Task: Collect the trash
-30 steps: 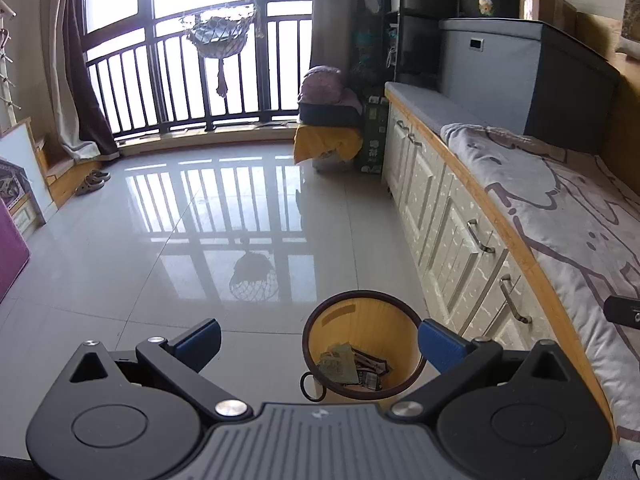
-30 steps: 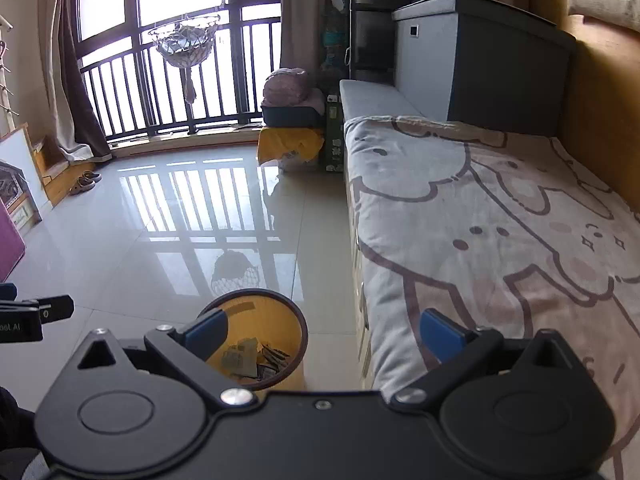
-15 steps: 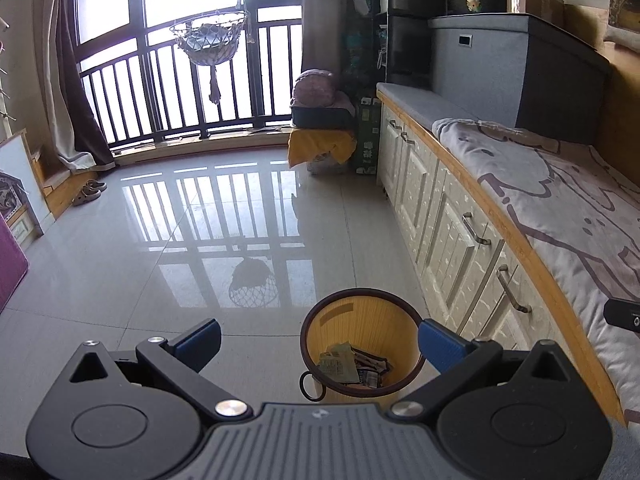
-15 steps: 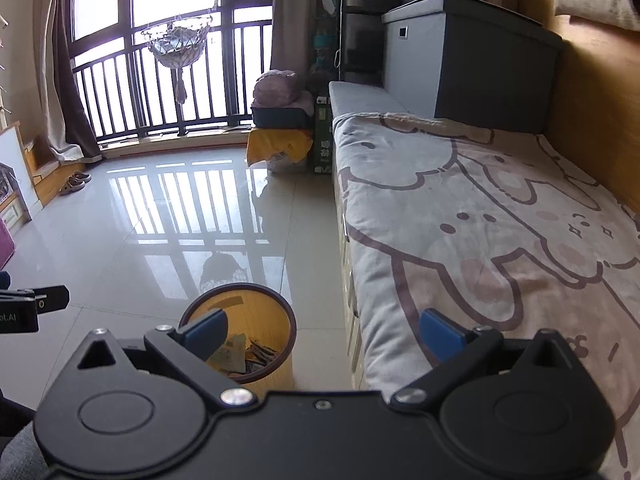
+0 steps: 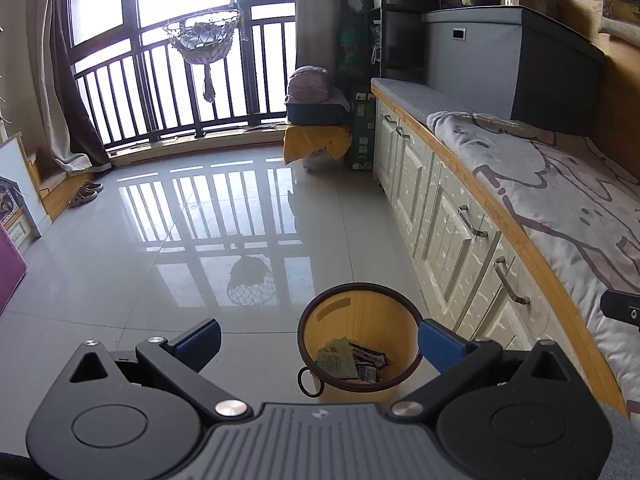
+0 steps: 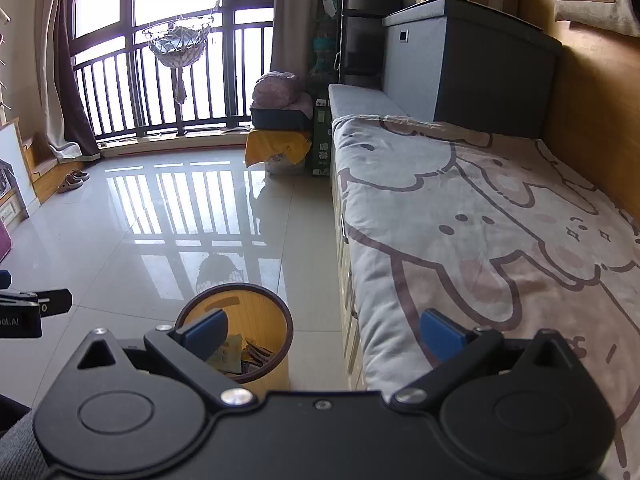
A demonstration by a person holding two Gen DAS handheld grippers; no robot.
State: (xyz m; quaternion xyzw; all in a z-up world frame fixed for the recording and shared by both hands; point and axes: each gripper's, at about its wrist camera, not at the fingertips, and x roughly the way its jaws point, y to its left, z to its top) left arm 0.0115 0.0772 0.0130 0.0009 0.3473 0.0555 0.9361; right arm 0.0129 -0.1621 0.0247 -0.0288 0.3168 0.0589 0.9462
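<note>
- Left tool: blue pads spread wide apart, nothing btwn them, held above the floor.
- Right tool: pads likewise wide apart, empty; its right pad sits over the bed edge, left pad over the bin's rim.
- Wooden bin w/ dark rim stands on the floor just beside the bed's drawer fronts, right below both tools. In the left wrist view it shows btwn the pads, nearer the right one.
- Trash lies at the bin's bottom: a greenish paper piece plus darker wrappers; can't tell exactly what they are.
- Small dark ring hangs at the bin's near-left side.
- Bed carries a grey-pink cartoon blanket draped over the edge.
- Farther on: glossy tiles reflecting the railing, then a yellow-draped stack w/ a dark case and pinkish bundle on top, near the bed's far end.
- Grey storage box stands at the bed's far end.
- Slippers sit by the left wall.
- At the back: window w/ black railing and a hanging net basket.
</note>
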